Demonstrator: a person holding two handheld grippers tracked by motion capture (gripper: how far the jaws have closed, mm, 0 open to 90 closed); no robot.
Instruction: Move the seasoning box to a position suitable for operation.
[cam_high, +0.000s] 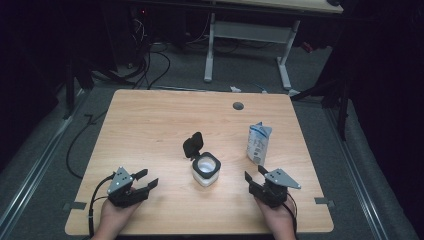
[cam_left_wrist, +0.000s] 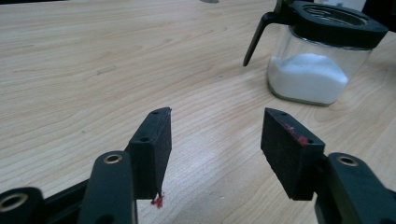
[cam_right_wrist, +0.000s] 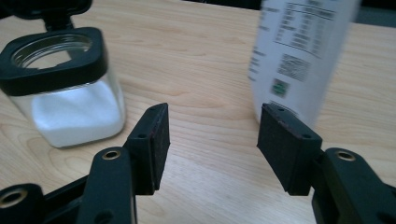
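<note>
Two things matter on the tabletop (cam_high: 150, 125): the jar (cam_high: 206, 170) near the middle and the pouch (cam_high: 259, 143) standing upright to its right, a little farther from you. The jar's black flip lid (cam_high: 193, 145) is already swung up and back, so the mouth is open, and white powder (cam_left_wrist: 308, 74) fills roughly the lower half of the glass. That much looks done. The pouch looks untouched: it stands on its own, apart from the jar, and whether its top is cut or sealed is too small to tell.

Your left gripper (cam_high: 145, 181) sits near the front left edge, well apart from the jar, jaws wide apart and empty; in the left gripper view only bare wood lies between the pads (cam_left_wrist: 156, 144). Your right gripper (cam_high: 253, 174) is at the front right, just short of the pouch, jaws also spread with nothing clamped. In the right gripper view the pouch (cam_right_wrist: 303, 56) rises just beyond the right jaw, blurred, and no pad presses on it.

My reading is that the work is at an early stage: jar opened, pouch next. What seems left is to grip the pouch with the right gripper, carry it over the jar's mouth, tip powder in, set it back and shut the lid. The left gripper will likely need to steady the jar.
</note>
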